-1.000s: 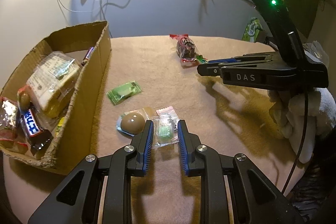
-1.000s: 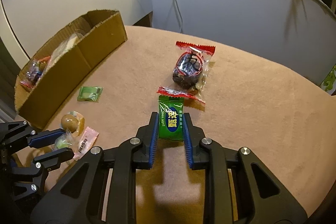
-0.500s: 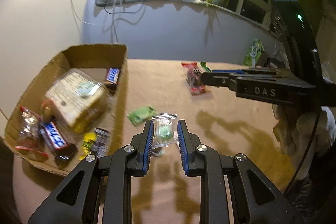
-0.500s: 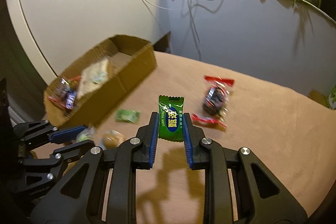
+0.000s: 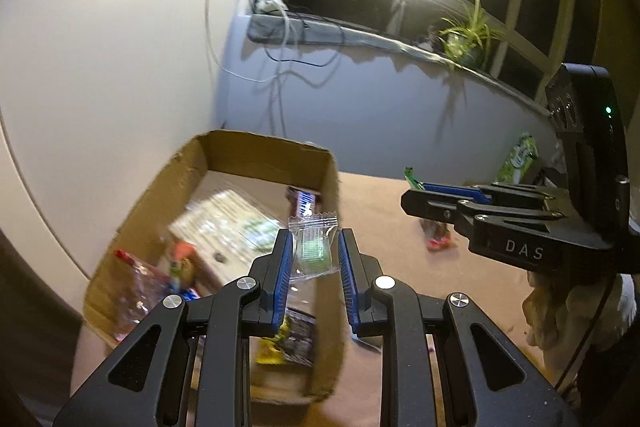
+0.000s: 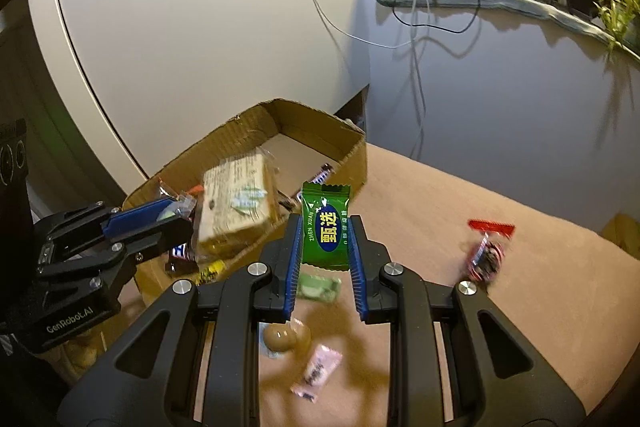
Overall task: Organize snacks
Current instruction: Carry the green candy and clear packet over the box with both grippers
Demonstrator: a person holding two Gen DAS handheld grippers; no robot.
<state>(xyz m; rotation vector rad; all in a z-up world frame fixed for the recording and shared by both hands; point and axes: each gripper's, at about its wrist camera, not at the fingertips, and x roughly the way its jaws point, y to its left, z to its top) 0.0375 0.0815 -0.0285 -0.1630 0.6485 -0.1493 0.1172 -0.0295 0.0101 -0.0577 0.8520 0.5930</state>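
My left gripper (image 5: 313,254) is shut on a clear packet with a green candy (image 5: 314,247) and holds it in the air over the near right wall of the cardboard box (image 5: 240,151). The box holds several snacks, among them a large pale packet (image 5: 224,227). My right gripper (image 6: 325,243) is shut on a green candy packet (image 6: 326,227) and holds it above the table, right of the box (image 6: 352,151). My left gripper also shows in the right wrist view (image 6: 160,217), over the box.
On the tan table (image 6: 520,307) lie a red-ended dark snack (image 6: 486,255), a small green packet (image 6: 318,289), a round brown candy (image 6: 282,337) and a pink packet (image 6: 318,371). A wall and a sill with cables and a plant (image 5: 468,35) stand behind.
Both grippers rose from the table with their packets. The left one moved left over the box. The right one moved toward the box.
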